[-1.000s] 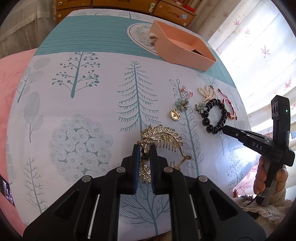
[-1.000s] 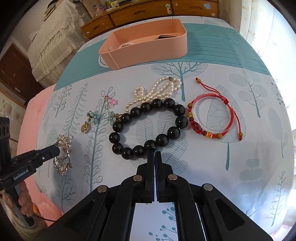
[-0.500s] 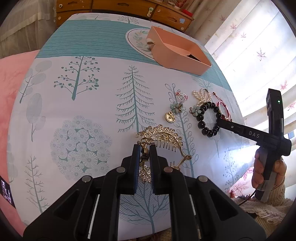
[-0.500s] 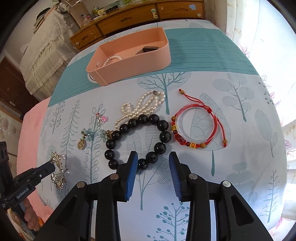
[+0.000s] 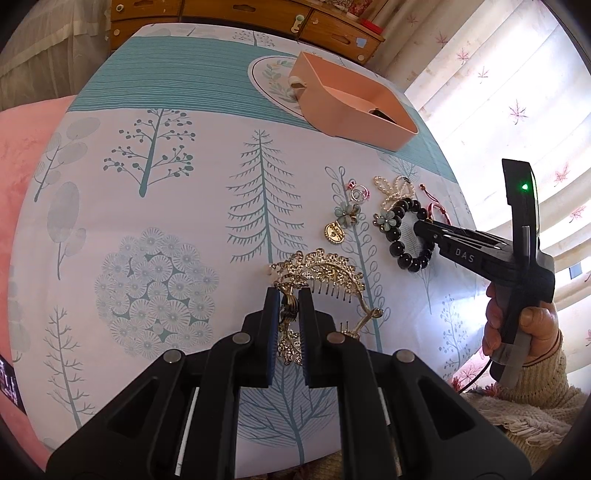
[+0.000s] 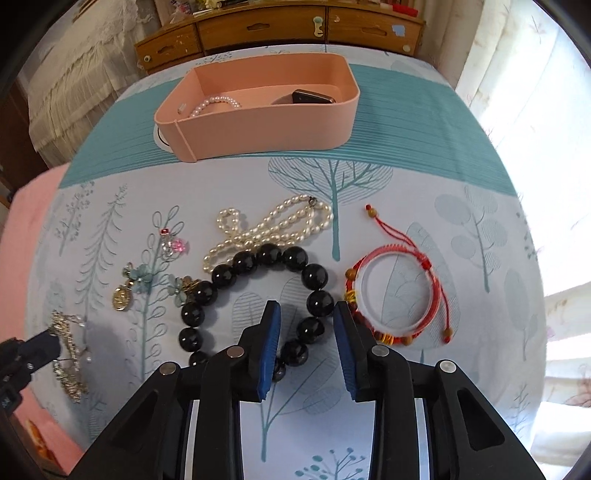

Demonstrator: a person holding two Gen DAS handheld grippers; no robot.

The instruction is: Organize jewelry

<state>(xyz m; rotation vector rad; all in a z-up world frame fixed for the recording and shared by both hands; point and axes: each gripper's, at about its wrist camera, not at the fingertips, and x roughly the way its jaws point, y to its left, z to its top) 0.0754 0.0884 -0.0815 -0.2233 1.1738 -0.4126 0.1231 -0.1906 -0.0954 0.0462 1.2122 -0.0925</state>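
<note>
Gold and sparkly, the hair comb with a leafy top point(image 5: 317, 273) lies on the bed cover with tree pictures point(image 5: 155, 206), near its front edge. The left gripper point(image 5: 288, 306) has its blue-padded jaws nearly shut, and one end of the comb is pinched between them. The rest of the comb sticks out in front and to the right of the jaws, and the comb's teeth point down toward the cover.

The black bracelet of big round beads point(image 6: 258, 295) lies further right on the cover. The right gripper point(image 6: 306, 317) has its jaws wide open, one on each side of the bracelet's near-right beads, and they hold nothing. The white pearl necklace point(image 6: 266, 229) lies just behind the black beads and touches them. The red string bracelet with small gold and brown beads point(image 6: 399, 295) lies just to the right of the black one.

Left of the black beads are two pale green flower earrings point(image 6: 138, 275), a small gold round charm point(image 6: 121, 298) and a little ring with a pink stone point(image 6: 173, 243).

The pink oval box point(image 6: 258, 122) sits at the back of the cover. A small pearl bracelet point(image 6: 216, 103) and a dark watch point(image 6: 310, 98) lie inside it. A wooden set of drawers point(image 6: 280, 27) stands behind the bed.
</note>
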